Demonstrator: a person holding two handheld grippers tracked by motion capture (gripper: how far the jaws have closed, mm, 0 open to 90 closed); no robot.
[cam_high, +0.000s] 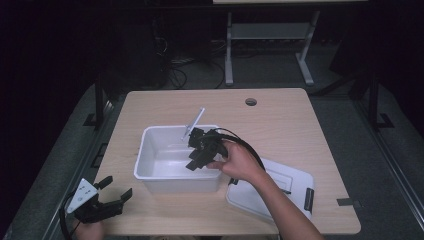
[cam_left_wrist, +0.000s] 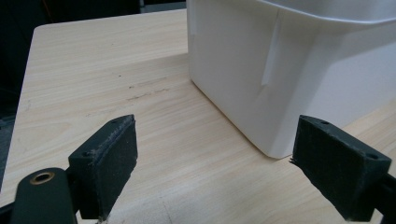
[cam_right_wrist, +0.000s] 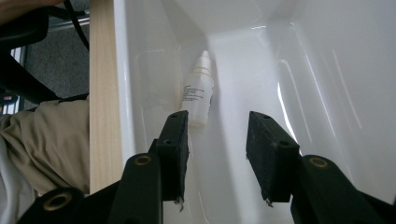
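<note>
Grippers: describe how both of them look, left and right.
The left gripper is black with two blocky fingers, a grey three-cornered plate on top and a brass-ringed hole. The right gripper matches it, with a black cable trailing. Both forearms are bare.

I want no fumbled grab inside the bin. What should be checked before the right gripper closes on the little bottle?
1. Right gripper jaws open: ok.
2. Small white bottle in sight on the floor of the white bin: ok.
3. Bottle between the jaws: not ok, it lies ahead, nearer the one jaw.
4. Bottle free of the bin wall: cannot tell.
5. Left gripper open and outside the bin: ok.
</note>
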